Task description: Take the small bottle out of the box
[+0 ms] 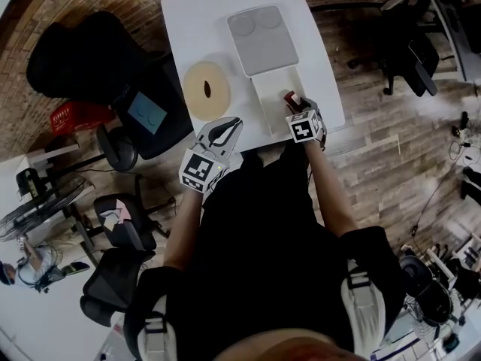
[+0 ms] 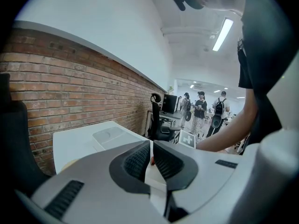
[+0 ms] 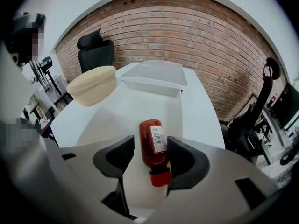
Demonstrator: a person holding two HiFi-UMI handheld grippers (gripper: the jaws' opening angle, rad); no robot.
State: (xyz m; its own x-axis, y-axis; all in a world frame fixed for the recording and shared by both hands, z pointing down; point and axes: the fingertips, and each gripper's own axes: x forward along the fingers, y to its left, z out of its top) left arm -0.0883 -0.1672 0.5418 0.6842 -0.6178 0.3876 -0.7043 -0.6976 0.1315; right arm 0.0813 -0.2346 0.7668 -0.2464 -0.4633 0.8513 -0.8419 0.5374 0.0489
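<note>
A small red bottle [image 3: 153, 143] with a red cap and a white label lies on its side on the floor of the open white box [image 3: 117, 115], cap toward me. My right gripper [image 3: 150, 153] is lowered into the box with its jaws open on either side of the bottle; the bottle rests close against the right pad [image 3: 180, 157] and the left pad stands apart. In the head view the bottle [image 1: 289, 97] shows just ahead of the right gripper [image 1: 294, 110] at the box's [image 1: 261, 105] near right. My left gripper [image 1: 229, 128] hovers at the table's front edge, jaws [image 2: 151, 150] together, holding nothing.
The box's lid [image 1: 263, 40] lies flat beyond the box. A round beige bowl-shaped thing [image 1: 207, 87] sits on the white table [image 1: 188, 21] left of the box. A black office chair [image 1: 83, 59] and a red crate [image 1: 75, 115] stand left of the table.
</note>
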